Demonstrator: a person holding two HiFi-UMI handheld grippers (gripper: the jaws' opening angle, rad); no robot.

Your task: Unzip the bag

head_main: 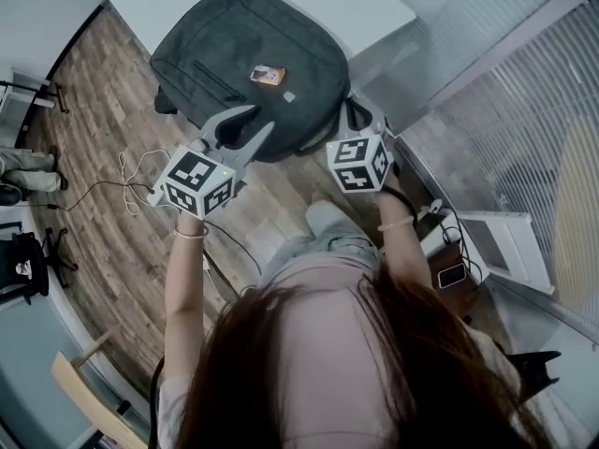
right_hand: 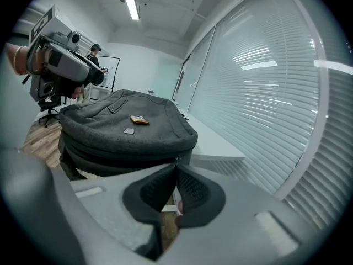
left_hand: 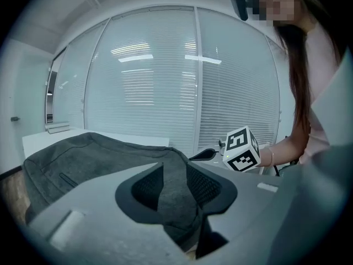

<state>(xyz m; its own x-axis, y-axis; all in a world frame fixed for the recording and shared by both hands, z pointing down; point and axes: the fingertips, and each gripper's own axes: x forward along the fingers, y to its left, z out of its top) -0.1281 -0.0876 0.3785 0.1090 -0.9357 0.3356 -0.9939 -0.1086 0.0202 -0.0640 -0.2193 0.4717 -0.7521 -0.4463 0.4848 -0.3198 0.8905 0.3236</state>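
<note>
Left gripper (head_main: 262, 118) gaped wide by the bag (head_main: 234, 36); right gripper (right_hand: 175, 167) pinched shut at the zip (right_hand: 177, 159). Setup, seemingly; next needed a steady pull.

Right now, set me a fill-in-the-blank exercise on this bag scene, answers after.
1. The grey bag lies on a ____ table.
2. The left gripper has its jaws ____.
3. The right gripper has its jaws ____, at the bag's near edge.
4. The small orange tag lies on top of the ____.

Missing words: white; open; shut; bag.
</note>
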